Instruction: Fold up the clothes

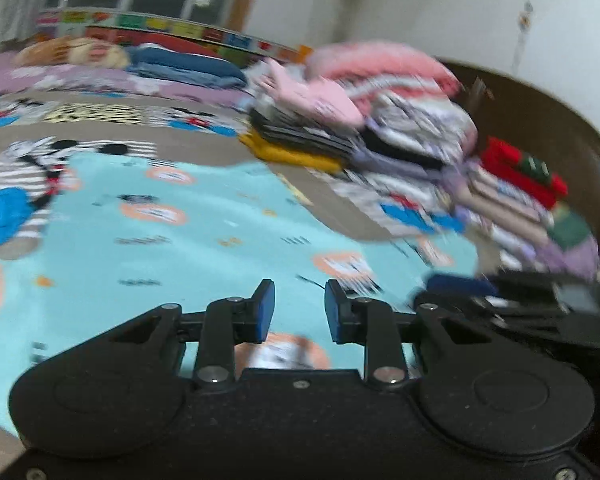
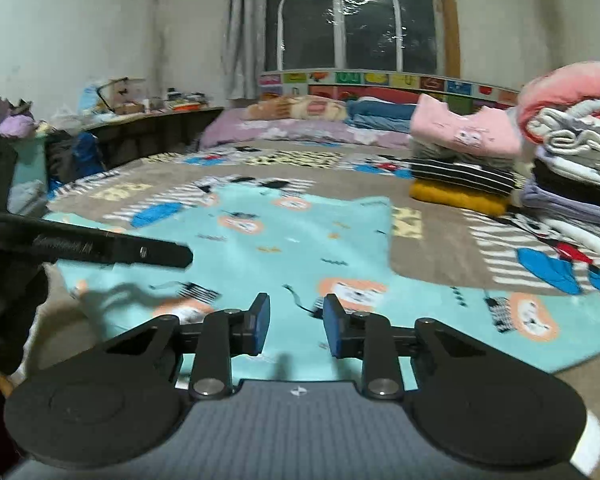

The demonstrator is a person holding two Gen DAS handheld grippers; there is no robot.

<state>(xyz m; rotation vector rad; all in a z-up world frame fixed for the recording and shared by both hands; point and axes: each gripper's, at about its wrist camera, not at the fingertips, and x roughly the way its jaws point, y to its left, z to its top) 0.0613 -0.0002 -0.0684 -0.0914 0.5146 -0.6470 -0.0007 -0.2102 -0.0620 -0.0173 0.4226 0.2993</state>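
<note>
your left gripper (image 1: 298,308) and right gripper (image 2: 296,322) hang over turquoise garment (image 2: 300,248), jaws part spread, pinching nothing. garment lies flat on bed (image 2: 440,256), ready for fold. folded stacks (image 2: 572,160) kept aside, clear workspace.

window (image 2: 352,20) at back | curtain (image 2: 242,28) beside it | cluttered shelf (image 2: 152,114) along left wall

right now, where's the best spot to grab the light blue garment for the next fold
Probably its right lobe, which lies flat and bare on the bedspread. Bring the right tongs in low from the near right side and pinch the curved edge. The jaws are open with nothing between them.
</note>
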